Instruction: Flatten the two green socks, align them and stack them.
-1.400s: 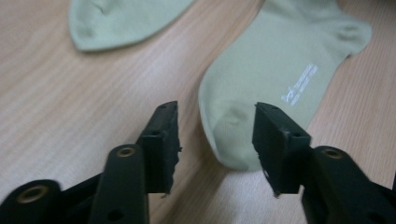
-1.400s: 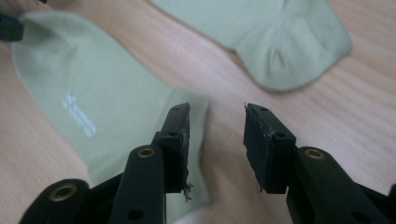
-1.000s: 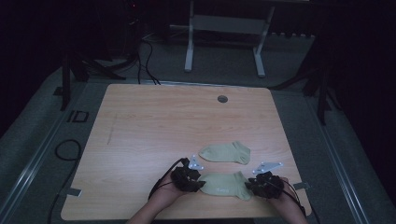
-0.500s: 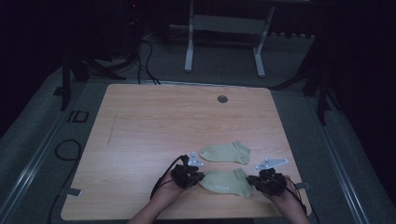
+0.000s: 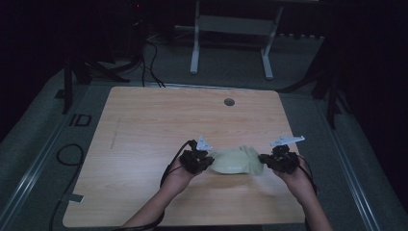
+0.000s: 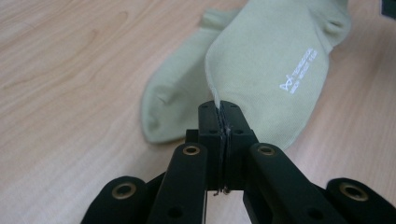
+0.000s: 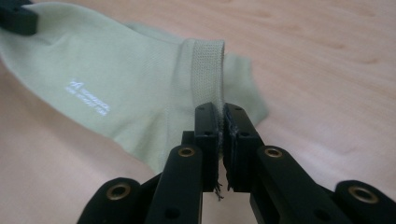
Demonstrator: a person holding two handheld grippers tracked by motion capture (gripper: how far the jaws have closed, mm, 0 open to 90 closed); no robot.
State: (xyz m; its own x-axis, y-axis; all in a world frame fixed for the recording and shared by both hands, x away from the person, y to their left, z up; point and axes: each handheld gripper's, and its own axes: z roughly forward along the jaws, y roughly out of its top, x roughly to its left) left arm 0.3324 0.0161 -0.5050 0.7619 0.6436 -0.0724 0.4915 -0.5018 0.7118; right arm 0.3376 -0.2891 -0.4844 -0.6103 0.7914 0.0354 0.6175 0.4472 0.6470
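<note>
A pale green sock (image 5: 235, 161) with a small white logo hangs stretched between my two grippers, a little above the wooden table (image 5: 144, 125). My left gripper (image 5: 208, 161) is shut on its toe end; in the left gripper view the jaws (image 6: 223, 108) pinch the sock's edge (image 6: 275, 70). My right gripper (image 5: 263, 161) is shut on the ribbed cuff (image 7: 208, 65), its jaws having closed within the last second. A second pale green sock (image 6: 173, 98) lies flat on the table under the held one, its edge (image 7: 250, 88) peeking out behind the cuff.
A round cable hole (image 5: 229, 102) sits near the table's far edge. Past the table a white metal stand (image 5: 231, 29) and cables (image 5: 149, 53) are on the dark floor. Both forearms come in over the table's near edge.
Both grippers have closed on the near sock and lifted it up and away from the person. It now hangs over the far sock, hiding most of it.
</note>
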